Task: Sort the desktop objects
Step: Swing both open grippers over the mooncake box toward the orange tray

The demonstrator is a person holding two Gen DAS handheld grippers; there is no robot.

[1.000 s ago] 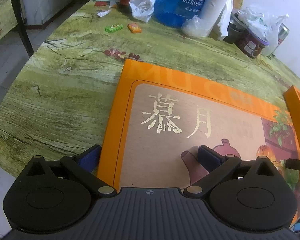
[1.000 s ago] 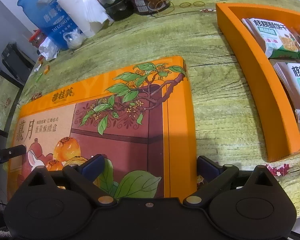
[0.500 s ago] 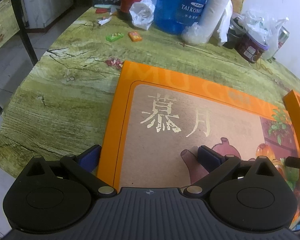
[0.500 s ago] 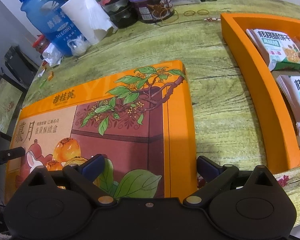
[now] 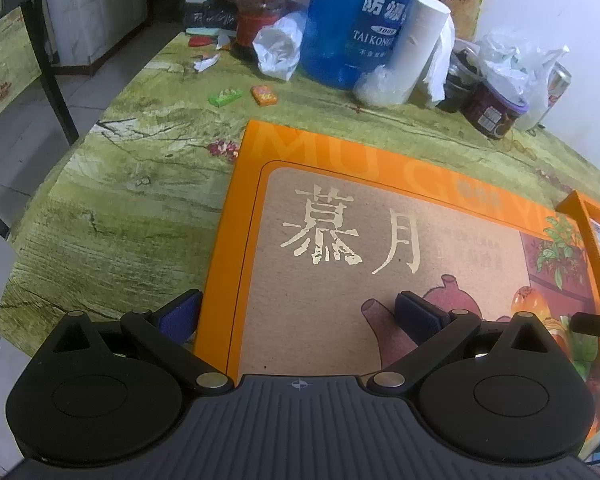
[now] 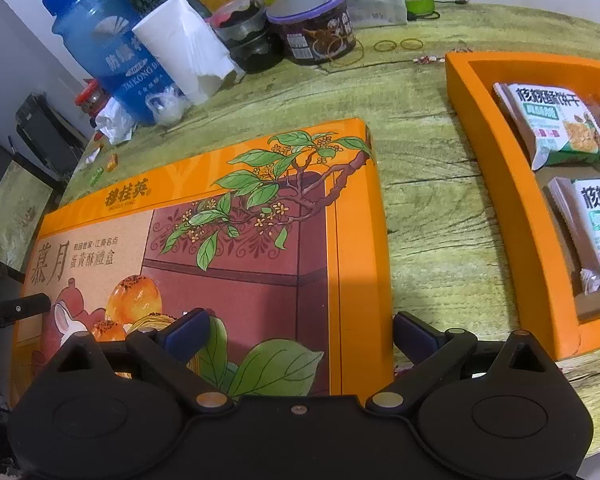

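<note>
Both grippers, left [image 5: 298,312] and right [image 6: 300,330], jaws spread, straddle the lid's [image 6: 228,240] near corners; next, pinch and lift.

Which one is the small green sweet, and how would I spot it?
Start at the tall blue water jug at the table's far edge. On the bare tabletop in front of it lie two small wrapped sweets; the green wrapped sweet is the left one, beside an orange wrapped sweet.

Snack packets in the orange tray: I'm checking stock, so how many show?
2 clearly: one snack packet at the far end of the orange tray, another nearer the right gripper. More may lie beyond the frame edge.
</note>
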